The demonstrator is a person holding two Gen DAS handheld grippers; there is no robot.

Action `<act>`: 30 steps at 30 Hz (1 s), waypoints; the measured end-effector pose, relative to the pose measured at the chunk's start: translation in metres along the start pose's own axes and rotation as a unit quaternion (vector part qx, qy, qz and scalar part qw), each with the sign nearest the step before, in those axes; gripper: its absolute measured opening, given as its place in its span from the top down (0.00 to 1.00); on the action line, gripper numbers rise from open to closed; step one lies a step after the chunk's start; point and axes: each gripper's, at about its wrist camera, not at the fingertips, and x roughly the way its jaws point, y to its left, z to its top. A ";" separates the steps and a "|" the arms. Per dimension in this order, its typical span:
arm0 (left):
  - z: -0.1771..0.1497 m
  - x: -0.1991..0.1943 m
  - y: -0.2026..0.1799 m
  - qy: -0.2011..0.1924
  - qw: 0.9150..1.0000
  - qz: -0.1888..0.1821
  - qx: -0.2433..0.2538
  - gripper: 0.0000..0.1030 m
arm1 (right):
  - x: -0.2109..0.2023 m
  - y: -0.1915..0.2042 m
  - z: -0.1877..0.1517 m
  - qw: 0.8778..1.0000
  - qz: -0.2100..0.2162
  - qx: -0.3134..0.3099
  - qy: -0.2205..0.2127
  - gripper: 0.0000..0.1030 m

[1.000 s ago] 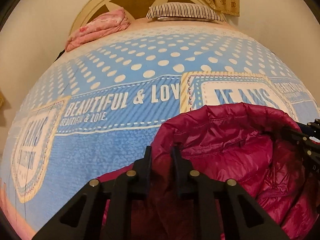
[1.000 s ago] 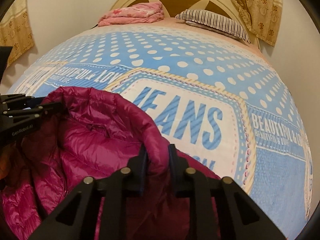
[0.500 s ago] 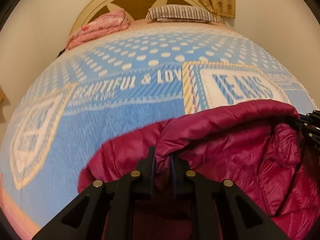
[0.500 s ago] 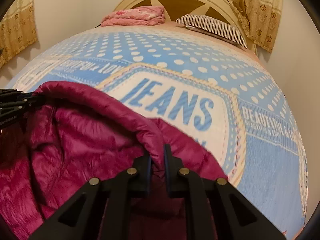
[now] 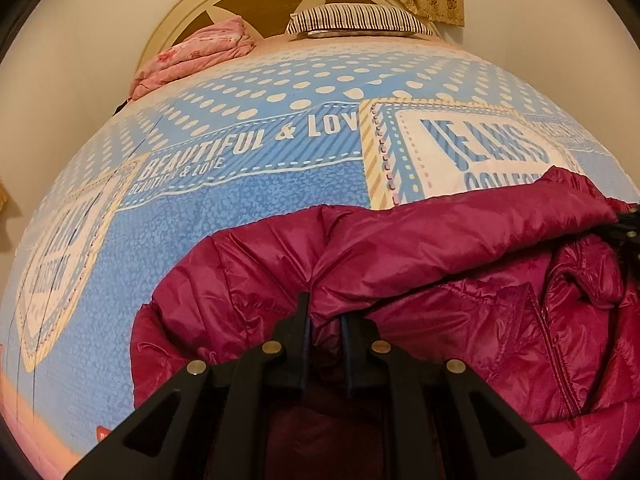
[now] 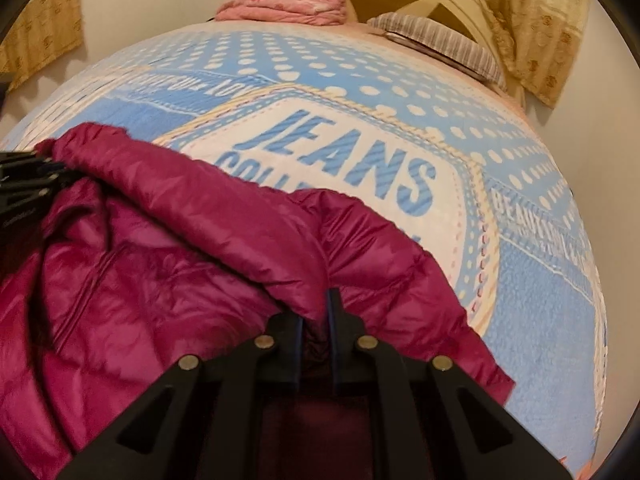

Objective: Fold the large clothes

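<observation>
Tools [image 5: 325, 312] [image 6: 315, 308] pinch glossy quilted magenta jacket [image 5: 440, 264] on bedspread [image 5: 240, 224].

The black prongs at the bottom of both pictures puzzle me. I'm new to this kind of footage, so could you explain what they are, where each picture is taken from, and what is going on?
They are two hand-held grippers; a person carries one in each hand. No robot arm is involved. Each carries a wide-angle camera looking forward along its fingers, which is why the bed bulges like a ball. One picture comes from the left gripper, the other from the right gripper. Each has its jaws shut on a fold of a magenta puffer jacket, which lies on a blue bedspread printed with dots and the word JEANS. Each gripper also shows at the edge of the other's picture. At the headboard sit a striped pillow and a folded pink blanket.
</observation>
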 end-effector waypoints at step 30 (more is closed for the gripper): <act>0.052 -0.065 0.015 -0.111 0.988 -0.025 -0.105 0.18 | 0.022 0.014 0.037 0.987 0.068 0.145 -0.024 0.47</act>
